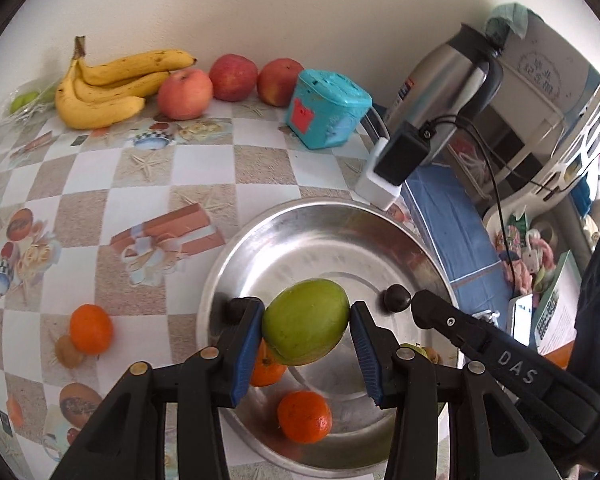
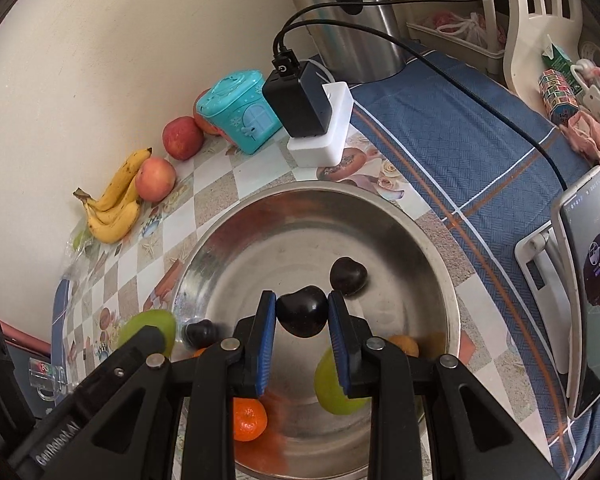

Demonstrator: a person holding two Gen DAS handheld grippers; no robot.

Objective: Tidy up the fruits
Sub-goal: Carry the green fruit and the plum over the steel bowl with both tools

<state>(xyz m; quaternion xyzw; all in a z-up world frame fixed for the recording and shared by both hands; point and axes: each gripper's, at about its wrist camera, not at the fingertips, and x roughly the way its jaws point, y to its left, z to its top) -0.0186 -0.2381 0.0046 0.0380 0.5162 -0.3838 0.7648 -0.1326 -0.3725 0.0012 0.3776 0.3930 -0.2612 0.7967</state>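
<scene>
My left gripper (image 1: 306, 316) is shut on a green oval fruit (image 1: 306, 328), held above the steel bowl (image 1: 324, 216). Under it in the bowl lie two oranges (image 1: 304, 416). In the right wrist view, my right gripper (image 2: 302, 304) is shut on a dark brown fruit (image 2: 302, 318) over the same bowl (image 2: 284, 240). Two more dark fruits (image 2: 348, 276) rest inside it, along with another green fruit (image 2: 332, 392) and an orange (image 2: 250, 418). The right gripper's tip with its dark fruit (image 1: 396, 298) shows just right of my left gripper.
Bananas (image 1: 108, 88) and three apples (image 1: 232, 76) line the wall. An orange (image 1: 90, 328) and a small brown fruit (image 1: 68, 350) sit on the table left of the bowl. A teal box (image 1: 326, 108), a charger block (image 1: 396, 164), a steel kettle (image 1: 448, 80) and a phone (image 2: 592, 264) stand nearby.
</scene>
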